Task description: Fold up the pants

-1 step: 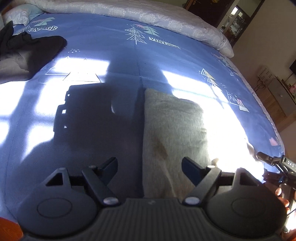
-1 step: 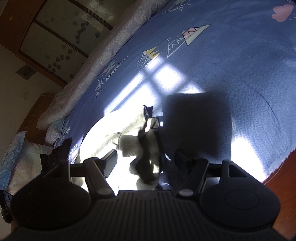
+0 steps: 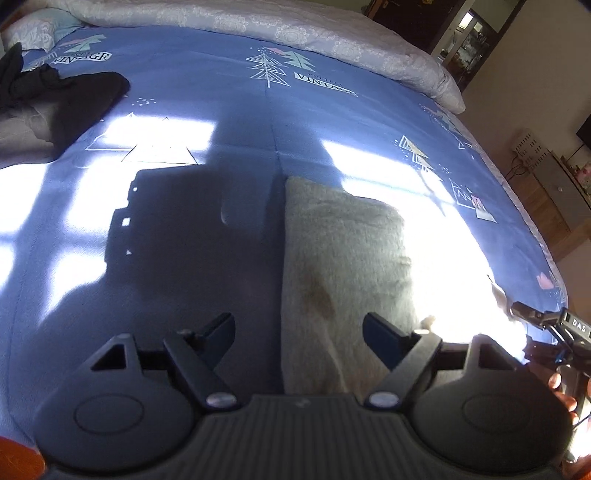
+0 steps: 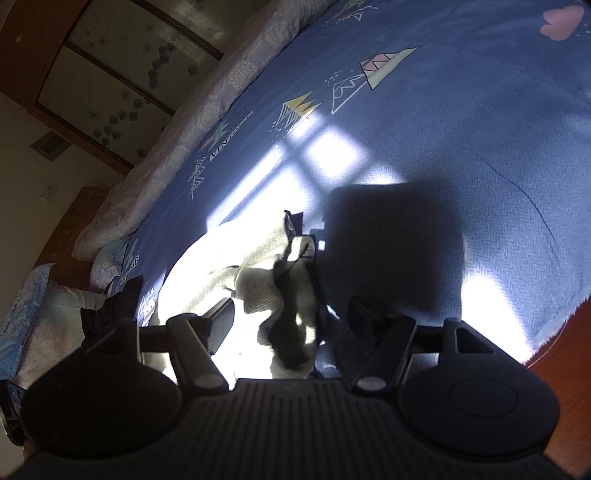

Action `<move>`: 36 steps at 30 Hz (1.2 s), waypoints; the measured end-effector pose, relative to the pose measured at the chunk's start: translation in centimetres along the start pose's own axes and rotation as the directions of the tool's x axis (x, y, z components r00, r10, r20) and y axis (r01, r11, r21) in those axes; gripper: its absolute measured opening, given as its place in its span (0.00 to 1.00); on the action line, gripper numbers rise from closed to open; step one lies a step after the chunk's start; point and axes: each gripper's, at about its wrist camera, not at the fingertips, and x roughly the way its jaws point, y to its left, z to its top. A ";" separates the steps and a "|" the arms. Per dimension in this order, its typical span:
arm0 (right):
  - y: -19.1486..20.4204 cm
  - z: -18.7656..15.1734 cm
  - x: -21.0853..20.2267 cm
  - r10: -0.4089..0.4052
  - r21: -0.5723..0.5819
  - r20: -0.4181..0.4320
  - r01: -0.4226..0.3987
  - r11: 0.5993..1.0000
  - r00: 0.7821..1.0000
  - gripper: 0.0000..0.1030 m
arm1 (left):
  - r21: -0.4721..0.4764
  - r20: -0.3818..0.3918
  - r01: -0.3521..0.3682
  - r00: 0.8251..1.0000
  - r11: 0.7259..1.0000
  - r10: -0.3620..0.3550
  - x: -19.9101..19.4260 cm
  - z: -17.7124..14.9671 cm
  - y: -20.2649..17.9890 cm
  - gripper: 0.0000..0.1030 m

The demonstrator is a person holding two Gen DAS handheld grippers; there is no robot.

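Pale beige knitted pants (image 3: pixel 343 266) lie folded lengthwise on the blue bedspread, partly in bright sun. My left gripper (image 3: pixel 298 334) is open just above their near end, with its right finger over the cloth. In the right wrist view the pants (image 4: pixel 255 269) show a rumpled end with a loose flap. My right gripper (image 4: pixel 291 319) is open over that rumpled end and holds nothing. The right gripper also shows at the right edge of the left wrist view (image 3: pixel 546 321).
The blue bedspread (image 3: pixel 207 110) has tree prints. Dark clothes (image 3: pixel 62 96) lie at the far left on a grey garment. A white quilt (image 3: pixel 295 33) runs along the far side. The bed edge and a wooden floor (image 4: pixel 561 354) are at the right.
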 end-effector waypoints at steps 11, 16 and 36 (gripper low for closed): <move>1.6 -0.3 3.7 0.013 -0.079 -0.064 -0.018 0.997 0.998 0.68 | -0.073 -0.134 0.125 0.982 0.989 -0.134 5.5 -0.5 -0.4 0.60; 4.0 -1.6 5.2 -0.002 -0.164 -0.099 -0.015 0.986 0.995 0.46 | -0.004 -0.113 0.110 0.987 0.994 -0.110 4.9 -0.8 -1.7 0.35; 20.2 19.1 18.5 0.231 -0.514 0.200 -0.099 0.852 0.952 0.36 | 0.191 0.404 -0.046 0.914 0.981 -0.036 4.9 24.2 -4.2 0.28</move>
